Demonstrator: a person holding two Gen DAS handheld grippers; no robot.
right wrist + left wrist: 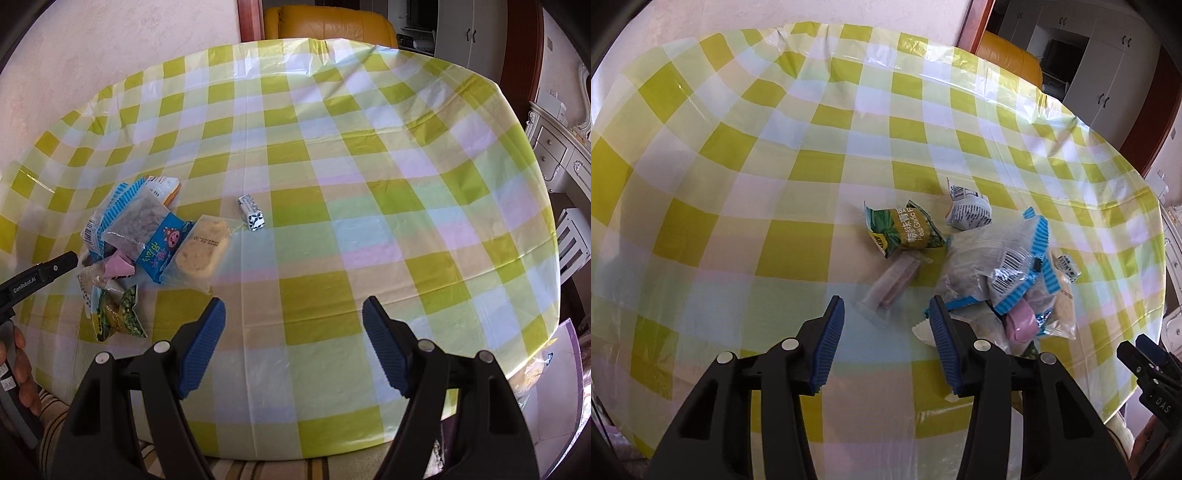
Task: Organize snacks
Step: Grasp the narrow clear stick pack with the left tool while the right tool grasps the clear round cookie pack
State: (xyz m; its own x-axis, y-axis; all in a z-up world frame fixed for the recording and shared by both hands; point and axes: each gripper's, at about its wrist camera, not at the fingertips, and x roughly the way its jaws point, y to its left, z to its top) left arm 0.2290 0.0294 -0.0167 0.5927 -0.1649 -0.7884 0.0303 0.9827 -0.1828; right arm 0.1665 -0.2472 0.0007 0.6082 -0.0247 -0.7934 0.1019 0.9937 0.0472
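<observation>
Left gripper point(886, 314) is hanging spread and empty beside the snack pile point(997, 273); its fingertip risks snagging crinkly wrappers, scattering them across the tabletop point(775, 166).

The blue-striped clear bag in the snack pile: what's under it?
Under the blue-striped clear bag a pink wrapped piece pokes out, with a pale biscuit packet beside it. Anything deeper in the pile is covered.
</observation>
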